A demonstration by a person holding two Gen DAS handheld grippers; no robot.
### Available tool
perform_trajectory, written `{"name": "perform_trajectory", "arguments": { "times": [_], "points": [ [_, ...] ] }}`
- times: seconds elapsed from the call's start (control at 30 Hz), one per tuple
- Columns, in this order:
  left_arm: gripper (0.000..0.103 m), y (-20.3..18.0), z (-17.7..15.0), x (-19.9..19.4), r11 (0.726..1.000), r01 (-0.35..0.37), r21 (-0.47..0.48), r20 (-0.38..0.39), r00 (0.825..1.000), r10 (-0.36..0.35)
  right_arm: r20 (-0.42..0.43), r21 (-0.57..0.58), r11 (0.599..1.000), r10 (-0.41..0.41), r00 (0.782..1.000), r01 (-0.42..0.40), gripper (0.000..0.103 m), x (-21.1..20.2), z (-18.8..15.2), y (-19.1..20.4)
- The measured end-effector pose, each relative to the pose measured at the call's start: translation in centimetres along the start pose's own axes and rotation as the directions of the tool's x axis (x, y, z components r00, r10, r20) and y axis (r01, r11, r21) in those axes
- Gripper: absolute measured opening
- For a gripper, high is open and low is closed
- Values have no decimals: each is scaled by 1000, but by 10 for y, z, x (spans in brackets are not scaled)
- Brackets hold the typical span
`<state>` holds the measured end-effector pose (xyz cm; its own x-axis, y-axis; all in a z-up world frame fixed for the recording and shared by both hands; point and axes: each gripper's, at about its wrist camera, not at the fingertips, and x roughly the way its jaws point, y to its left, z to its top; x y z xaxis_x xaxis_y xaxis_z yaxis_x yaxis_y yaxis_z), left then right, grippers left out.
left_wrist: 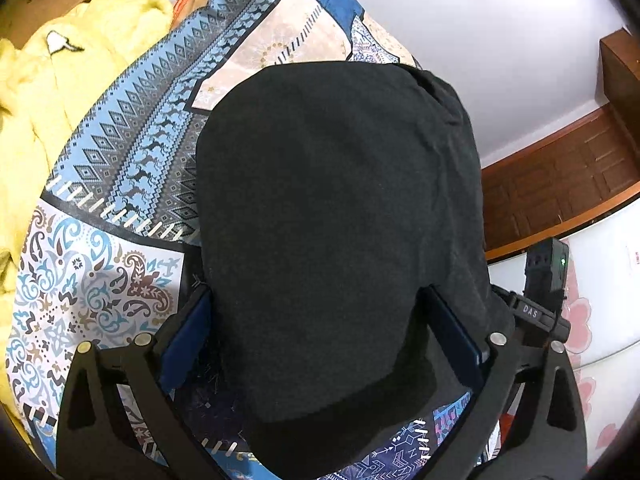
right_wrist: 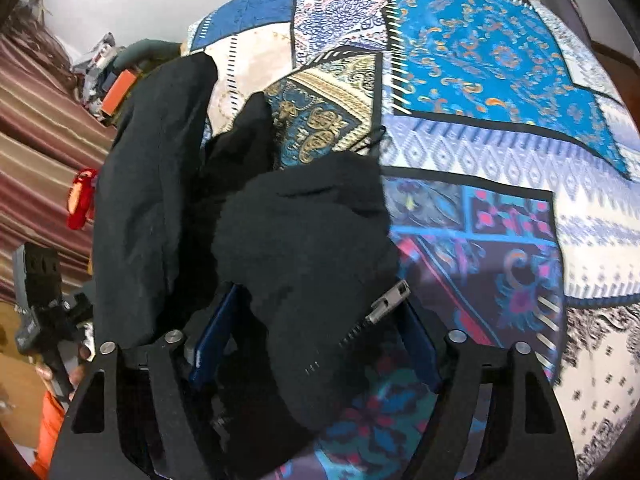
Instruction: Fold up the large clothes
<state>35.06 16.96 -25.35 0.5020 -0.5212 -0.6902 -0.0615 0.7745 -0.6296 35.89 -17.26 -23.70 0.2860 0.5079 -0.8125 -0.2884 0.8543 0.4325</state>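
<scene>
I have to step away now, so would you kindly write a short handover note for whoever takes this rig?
Left claw: open, straddling the black garment, which drapes between its fingers.
Right claw: open, bunched black garment with its zipper pull lying between its fingers.
The garment lies on the patchwork bedspread; a yellow garment is heaped aside.
Done: nothing neatly folded yet.
Left: grip, spread flat, fold.
</scene>
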Motion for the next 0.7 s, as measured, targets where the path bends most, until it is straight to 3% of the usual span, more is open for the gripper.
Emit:
{"name": "perform_trajectory", "arguments": {
  "times": [0.03,0.07,0.1,0.13,0.17,0.37,0.47,0.7],
  "points": [
    [99,-3,1,-2,1000,-4,1,6,1000,4,-3,-3,1000,2,1000,-2,63,1,1,1],
    [97,-5,-1,-6,1000,-6,5,10,1000,6,-8,-10,1000,21,1000,-21,47,1,2,3],
    [94,-9,-1,-9,1000,-13,15,20,1000,12,-16,-11,999,52,999,-52,41,1,4,6],
    [93,-11,0,-11,1000,-16,23,25,1000,15,-24,-10,997,72,997,-73,27,2,6,9],
    [91,-13,1,-13,999,-14,30,29,999,13,-29,-11,995,100,995,-101,23,0,8,13],
    [81,-16,9,-26,999,28,39,37,999,-29,30,-84,993,92,995,-89,20,-18,19,42],
    [80,-19,13,-34,998,43,45,26,999,-44,56,-117,988,106,993,-99,19,-32,23,57],
    [80,-20,-15,-26,995,67,69,-85,995,-61,62,-176,983,53,997,-42,19,-45,1,52]
  ]
}}
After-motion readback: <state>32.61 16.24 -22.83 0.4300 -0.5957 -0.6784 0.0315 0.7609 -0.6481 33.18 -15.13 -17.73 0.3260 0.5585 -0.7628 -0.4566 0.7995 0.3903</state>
